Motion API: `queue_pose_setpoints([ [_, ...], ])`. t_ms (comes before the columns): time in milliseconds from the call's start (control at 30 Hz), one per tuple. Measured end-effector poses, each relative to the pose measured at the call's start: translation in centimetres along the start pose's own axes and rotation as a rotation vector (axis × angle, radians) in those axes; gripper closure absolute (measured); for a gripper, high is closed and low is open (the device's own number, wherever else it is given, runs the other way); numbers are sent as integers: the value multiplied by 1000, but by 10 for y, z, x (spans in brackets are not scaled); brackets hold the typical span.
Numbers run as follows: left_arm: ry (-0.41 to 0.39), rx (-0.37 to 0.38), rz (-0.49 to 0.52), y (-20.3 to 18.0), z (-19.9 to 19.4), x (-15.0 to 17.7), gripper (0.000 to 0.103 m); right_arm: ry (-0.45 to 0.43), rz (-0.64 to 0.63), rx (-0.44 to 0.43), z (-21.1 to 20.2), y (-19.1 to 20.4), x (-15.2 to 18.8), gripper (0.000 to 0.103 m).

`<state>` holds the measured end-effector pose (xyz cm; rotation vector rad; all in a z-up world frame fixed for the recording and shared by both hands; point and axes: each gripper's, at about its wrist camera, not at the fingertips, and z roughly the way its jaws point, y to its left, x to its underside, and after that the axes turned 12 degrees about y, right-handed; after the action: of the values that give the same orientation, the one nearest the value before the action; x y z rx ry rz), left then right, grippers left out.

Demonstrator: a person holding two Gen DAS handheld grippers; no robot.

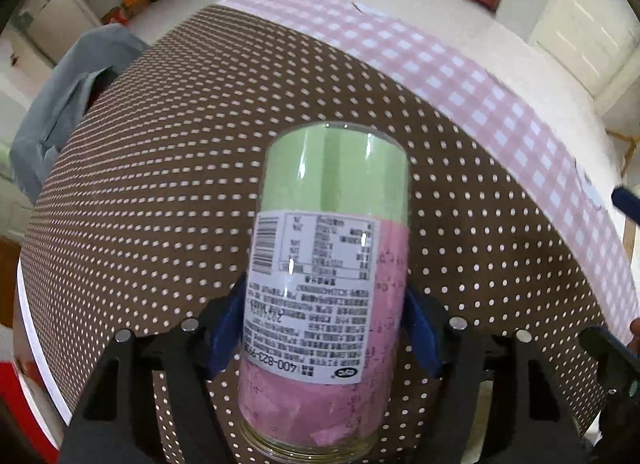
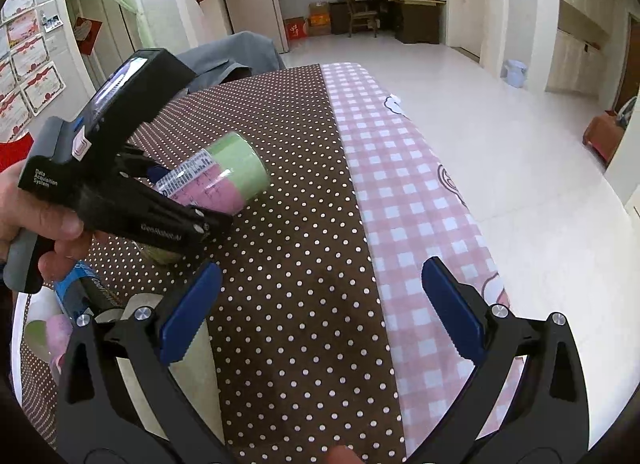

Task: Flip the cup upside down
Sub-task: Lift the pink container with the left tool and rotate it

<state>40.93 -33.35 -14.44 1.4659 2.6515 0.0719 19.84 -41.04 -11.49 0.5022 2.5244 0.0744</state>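
Observation:
The cup [image 1: 326, 276] is a clear glass tumbler with green and pink paper inside and a white printed label. My left gripper [image 1: 324, 328] is shut on its sides with the blue pads [image 1: 226, 328]. The cup is tilted, its closed green end pointing away and its rim toward the camera. In the right wrist view the cup [image 2: 224, 176] hangs above the brown dotted tablecloth [image 2: 296, 224], held by the left gripper [image 2: 168, 184]. My right gripper [image 2: 320, 312] is open and empty, low over the cloth to the right of the cup.
A pink checked cloth [image 2: 400, 184] covers the table's right strip, with white floor beyond the edge. A grey-covered chair [image 2: 232, 56] stands at the far end. A battery pack and another cup-like item [image 2: 52, 328] lie at the near left.

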Motion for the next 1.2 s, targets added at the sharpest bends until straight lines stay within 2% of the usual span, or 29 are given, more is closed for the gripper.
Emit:
queue_pose_setpoints([
  [300, -133, -3, -115, 9, -63, 52, 34, -66, -9, -25, -38, 15, 16, 5],
  [400, -181, 15, -149, 3, -90, 92, 34, -90, -18, -34, -53, 24, 27, 5],
  [600, -263, 47, -196, -13, -116, 168, 34, -131, -42, -65, -79, 42, 59, 5],
  [900, -323, 136, -283, -56, -99, 265, 34, -142, -81, -97, -94, 57, 114, 5],
  [1200, -320, 241, -362, -97, -61, 307, 34, -133, -82, -97, -98, 59, 147, 5],
])
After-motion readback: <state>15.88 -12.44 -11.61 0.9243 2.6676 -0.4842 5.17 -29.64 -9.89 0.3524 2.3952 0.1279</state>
